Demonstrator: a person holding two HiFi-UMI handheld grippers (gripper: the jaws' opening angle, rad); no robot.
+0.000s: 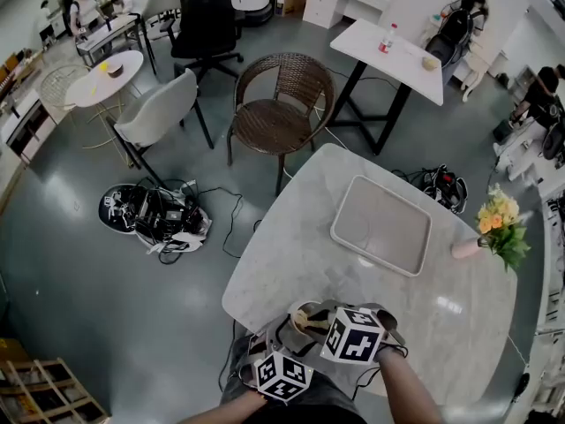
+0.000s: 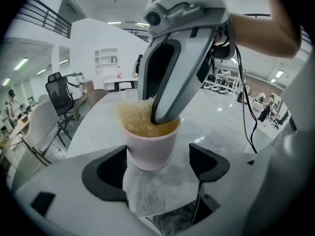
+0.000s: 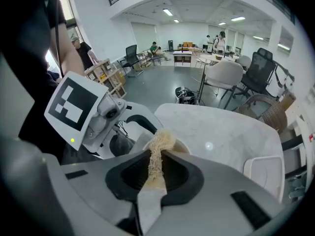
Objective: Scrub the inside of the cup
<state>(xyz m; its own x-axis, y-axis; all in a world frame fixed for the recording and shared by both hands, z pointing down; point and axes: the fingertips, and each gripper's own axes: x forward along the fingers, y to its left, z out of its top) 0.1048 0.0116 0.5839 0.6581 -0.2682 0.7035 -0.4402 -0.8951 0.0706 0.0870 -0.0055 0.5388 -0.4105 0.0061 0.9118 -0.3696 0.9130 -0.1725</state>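
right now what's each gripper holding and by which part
Right gripper: scrubber, pinched at its top end. Left gripper: jaws flank the cup low down, one side gapped, so hold cannot be told.

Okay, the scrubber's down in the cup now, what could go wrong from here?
1. The left gripper has its jaws apart round the cup, with a gap at one jaw, so a scrubbing push could slide or tip the cup.
2. The cup stands close to the near edge of the table, so a shove might send it off.
3. The right gripper pinches only a thin strand of the scrubber, which may pull free.
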